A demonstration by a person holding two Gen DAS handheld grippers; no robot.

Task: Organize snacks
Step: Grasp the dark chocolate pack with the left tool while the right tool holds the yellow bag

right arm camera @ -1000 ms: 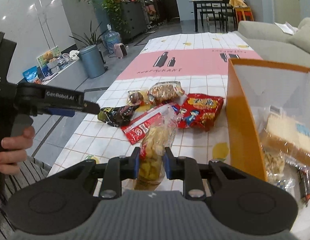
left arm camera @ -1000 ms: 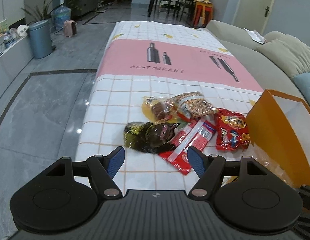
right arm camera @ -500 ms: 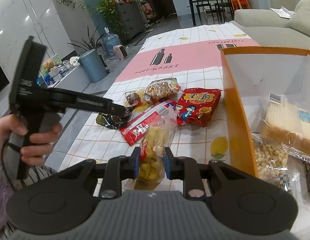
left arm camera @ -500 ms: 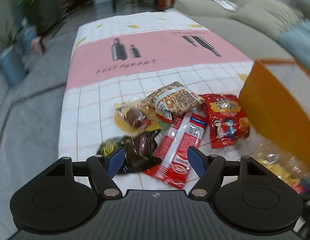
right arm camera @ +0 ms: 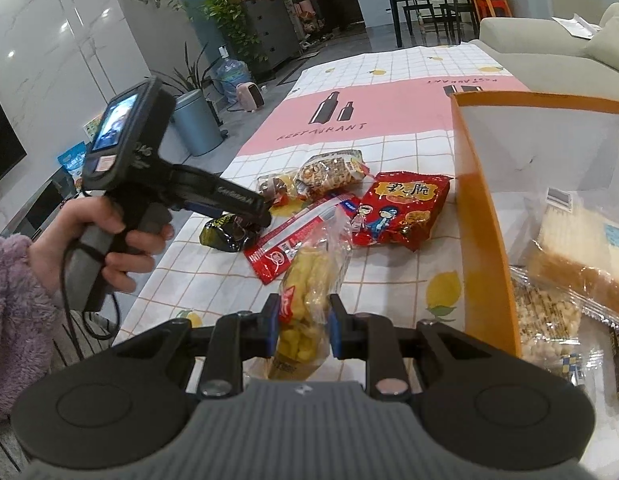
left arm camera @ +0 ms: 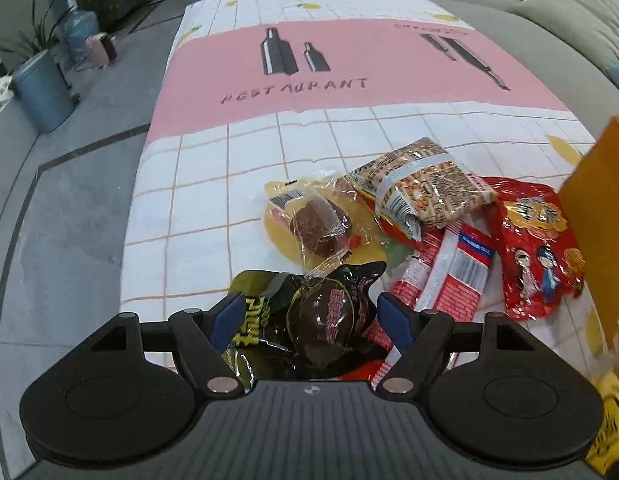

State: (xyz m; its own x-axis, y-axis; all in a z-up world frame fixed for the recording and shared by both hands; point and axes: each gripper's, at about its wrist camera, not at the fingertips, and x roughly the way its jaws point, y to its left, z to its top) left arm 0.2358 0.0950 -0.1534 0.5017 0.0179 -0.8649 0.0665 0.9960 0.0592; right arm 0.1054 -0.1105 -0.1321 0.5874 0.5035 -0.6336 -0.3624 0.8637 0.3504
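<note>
While the dark snack packet is lying on the tablecloth straight ahead of my left gripper, sitting between its wide-spread fingers, I am judging that a short push forward and a squeeze is all the grasp needs. Its long axis is running roughly across the gap. My right gripper is pinching the yellow snack bag, just beside the orange box on its right.
</note>
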